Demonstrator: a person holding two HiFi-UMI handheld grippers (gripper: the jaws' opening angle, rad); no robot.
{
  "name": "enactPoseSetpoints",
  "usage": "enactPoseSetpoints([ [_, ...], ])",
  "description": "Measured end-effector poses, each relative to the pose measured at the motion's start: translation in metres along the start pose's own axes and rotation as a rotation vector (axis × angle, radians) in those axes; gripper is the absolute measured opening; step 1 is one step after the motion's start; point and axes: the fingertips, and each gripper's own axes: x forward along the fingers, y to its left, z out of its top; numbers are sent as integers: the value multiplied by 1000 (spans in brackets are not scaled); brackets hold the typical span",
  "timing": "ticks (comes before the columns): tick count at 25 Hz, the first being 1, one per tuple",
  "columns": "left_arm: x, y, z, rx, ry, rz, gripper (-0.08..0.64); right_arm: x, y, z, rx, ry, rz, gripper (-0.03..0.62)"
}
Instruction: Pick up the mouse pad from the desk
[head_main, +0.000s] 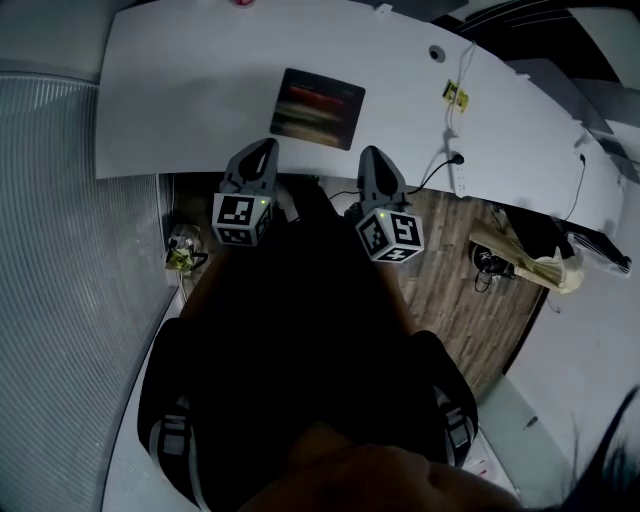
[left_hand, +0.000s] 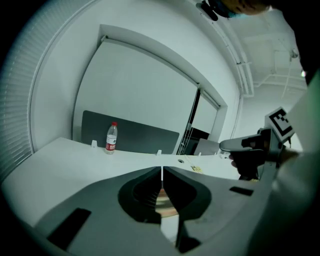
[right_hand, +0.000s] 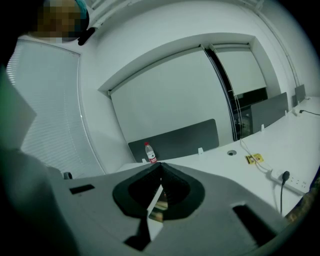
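**Jaws closed, nothing held**

The left gripper (head_main: 265, 147) and right gripper (head_main: 371, 153) had their jaws pressed together and empty, tips over the near edge of the desk (head_main: 180, 90). The mouse pad (head_main: 318, 108) lay flat just ahead, between them. A water bottle (left_hand: 111, 137) stood upright at the far edge.

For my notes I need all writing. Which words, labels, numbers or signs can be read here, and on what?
No legible text.
Water bottle, red label: too small.
Yellow tag on desk: too small.
Mouse pad: blurred picture, no words.
Marker cubes: square patterns only.
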Motion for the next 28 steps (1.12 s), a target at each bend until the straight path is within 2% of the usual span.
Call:
enactPoseSetpoints([
  [5,37,9,-8,31,42,61,8,19,-24,1,18,16,10,0],
  [10,81,16,-35,-4,138,85,11,36,-46,-6,32,43,25,0],
  [18,139,31,-92,-1,317,114,169,60,-76,-23,85,88,42,0],
  [24,168,50,-136,11,457,155,246,72,-94,-36,106,123,44,0],
  [28,188,58,-155,18,515,179,269,78,-107,-40,116,142,45,0],
])
